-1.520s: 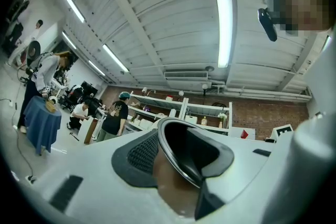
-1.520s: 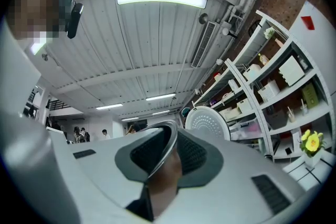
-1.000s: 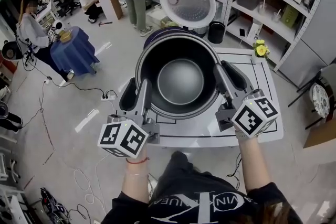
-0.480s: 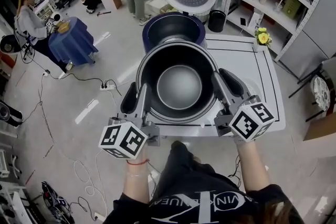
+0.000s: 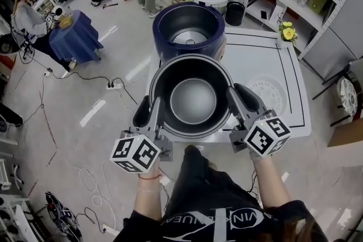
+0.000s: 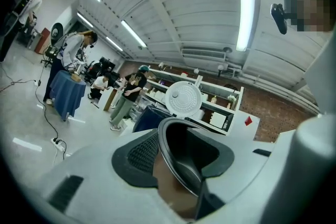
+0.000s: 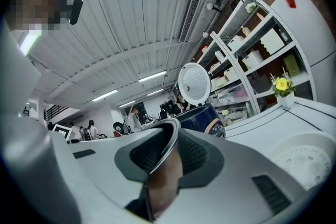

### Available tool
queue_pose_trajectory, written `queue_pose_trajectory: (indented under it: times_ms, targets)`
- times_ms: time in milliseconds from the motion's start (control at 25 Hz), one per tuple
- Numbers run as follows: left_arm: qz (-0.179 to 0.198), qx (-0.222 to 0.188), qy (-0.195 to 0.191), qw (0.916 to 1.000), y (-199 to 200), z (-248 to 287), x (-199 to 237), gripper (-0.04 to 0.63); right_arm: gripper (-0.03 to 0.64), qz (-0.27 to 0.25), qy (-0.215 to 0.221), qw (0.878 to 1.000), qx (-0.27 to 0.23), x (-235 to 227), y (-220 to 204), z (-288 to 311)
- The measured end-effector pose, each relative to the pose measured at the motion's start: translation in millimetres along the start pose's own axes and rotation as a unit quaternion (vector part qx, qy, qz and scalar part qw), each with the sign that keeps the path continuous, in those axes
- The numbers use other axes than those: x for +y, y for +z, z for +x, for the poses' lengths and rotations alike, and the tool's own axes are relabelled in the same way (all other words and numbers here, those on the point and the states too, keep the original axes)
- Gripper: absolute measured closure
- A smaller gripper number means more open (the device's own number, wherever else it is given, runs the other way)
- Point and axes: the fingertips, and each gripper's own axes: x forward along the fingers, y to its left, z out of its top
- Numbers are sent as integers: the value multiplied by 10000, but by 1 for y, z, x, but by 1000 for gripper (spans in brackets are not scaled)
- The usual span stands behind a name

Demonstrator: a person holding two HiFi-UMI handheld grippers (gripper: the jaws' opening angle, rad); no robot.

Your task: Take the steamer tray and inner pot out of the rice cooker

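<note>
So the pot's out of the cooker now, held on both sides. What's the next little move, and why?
Probably lower the inner pot onto the bare white table near its front edge. The left gripper and right gripper each clamp its rim, it is clear of the rice cooker, and the steamer tray already lies off to the right.

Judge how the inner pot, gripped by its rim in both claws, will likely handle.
The inner pot is probably stiff: its thin rim looks round under the left claw and right claw. Its glossy dark wall looks slippery, so a grip might slide. Empty and wide, it seems unlikely to tip once set flat.
</note>
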Motion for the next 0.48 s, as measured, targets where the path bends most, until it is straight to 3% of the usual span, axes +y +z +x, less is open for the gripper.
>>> queue_pose_trajectory:
  times_ms: [480]
  targets:
    - [-218,688,168,9973,-47,17,33,434,540,287,-262,9979,515,-25,-53,11]
